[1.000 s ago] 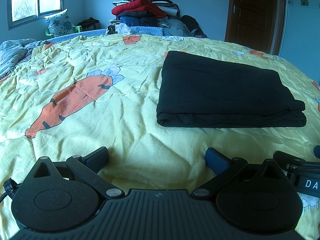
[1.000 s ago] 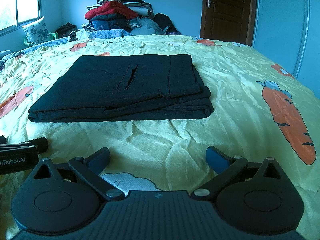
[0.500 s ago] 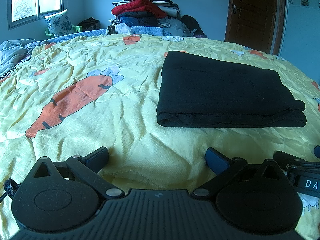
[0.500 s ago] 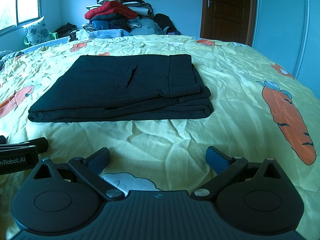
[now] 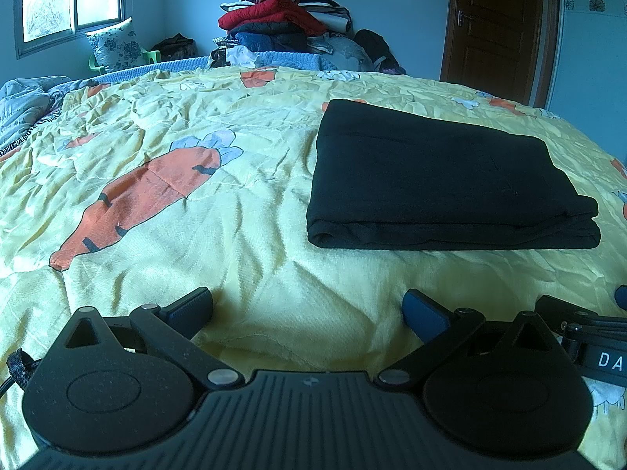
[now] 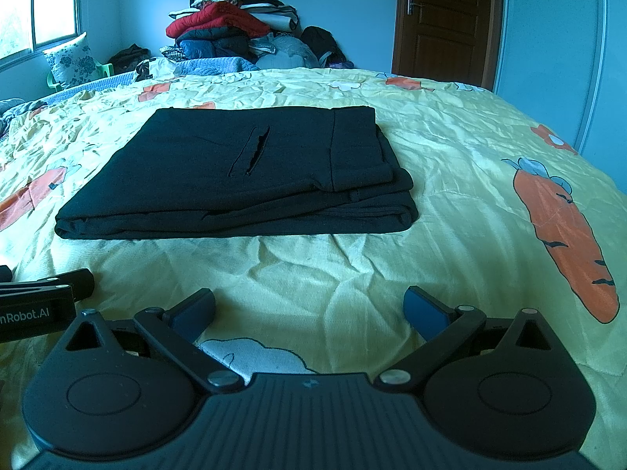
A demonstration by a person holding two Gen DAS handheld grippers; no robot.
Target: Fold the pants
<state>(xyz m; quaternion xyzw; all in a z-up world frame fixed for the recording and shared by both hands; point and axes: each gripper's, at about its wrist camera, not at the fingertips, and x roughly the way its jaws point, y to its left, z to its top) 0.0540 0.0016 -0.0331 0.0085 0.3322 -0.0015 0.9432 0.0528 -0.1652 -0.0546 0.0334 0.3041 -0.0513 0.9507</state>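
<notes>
The black pants [image 6: 235,172] lie folded into a neat stack farther up the bedspread [image 6: 450,180], so both the left gripper [image 5: 307,307] and right gripper [image 6: 309,307] rest near, jaws spread and empty.

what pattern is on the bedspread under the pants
Yellow with big orange carrots, on the bedspread under the black pants; the right wrist view shows it best.

Both wrist views sit low over the bedspread [image 5: 243,211], facing the door [image 6: 443,19]. Left view lies left of the folded black pants [image 5: 443,180], right view nearer centre; both share them.
</notes>
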